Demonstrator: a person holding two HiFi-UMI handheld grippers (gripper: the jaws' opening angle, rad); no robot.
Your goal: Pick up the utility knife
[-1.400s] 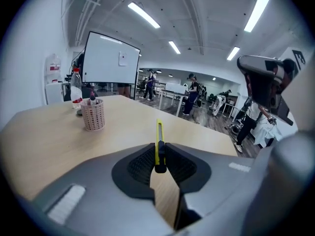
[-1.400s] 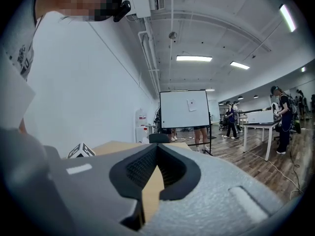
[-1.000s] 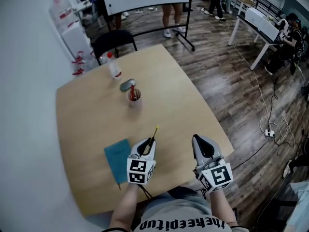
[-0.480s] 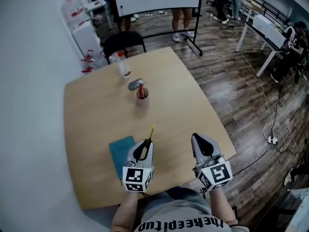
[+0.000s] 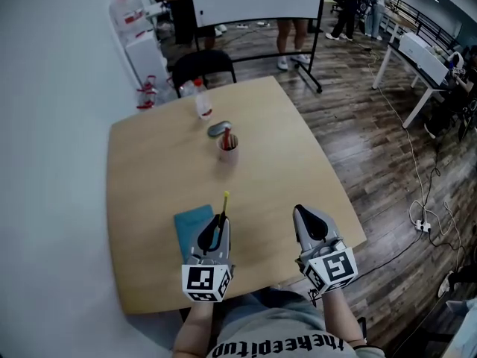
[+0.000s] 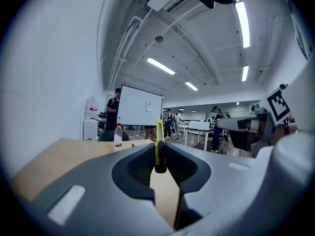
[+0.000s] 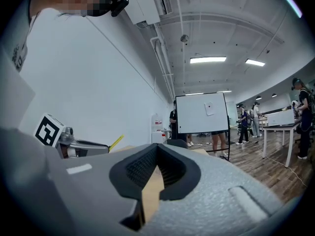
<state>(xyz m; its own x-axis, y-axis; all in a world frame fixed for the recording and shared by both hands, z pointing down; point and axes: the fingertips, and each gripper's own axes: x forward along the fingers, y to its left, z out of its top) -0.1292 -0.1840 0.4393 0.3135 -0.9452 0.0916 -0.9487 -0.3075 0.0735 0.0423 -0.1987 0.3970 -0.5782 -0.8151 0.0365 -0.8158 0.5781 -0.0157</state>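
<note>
Over pale wooden table [image 5: 149, 200], slim yellow utility knife [image 6: 159, 144], black-ended.

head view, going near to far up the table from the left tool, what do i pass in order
left tool holding the utility knife → cup of pens → grey oval thing → bottle → black chair

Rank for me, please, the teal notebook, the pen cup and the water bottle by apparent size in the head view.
1. teal notebook: clearly largest, though partly covered.
2. pen cup and water bottle: about alike; the bottle stands farther off, so unranked.
</note>
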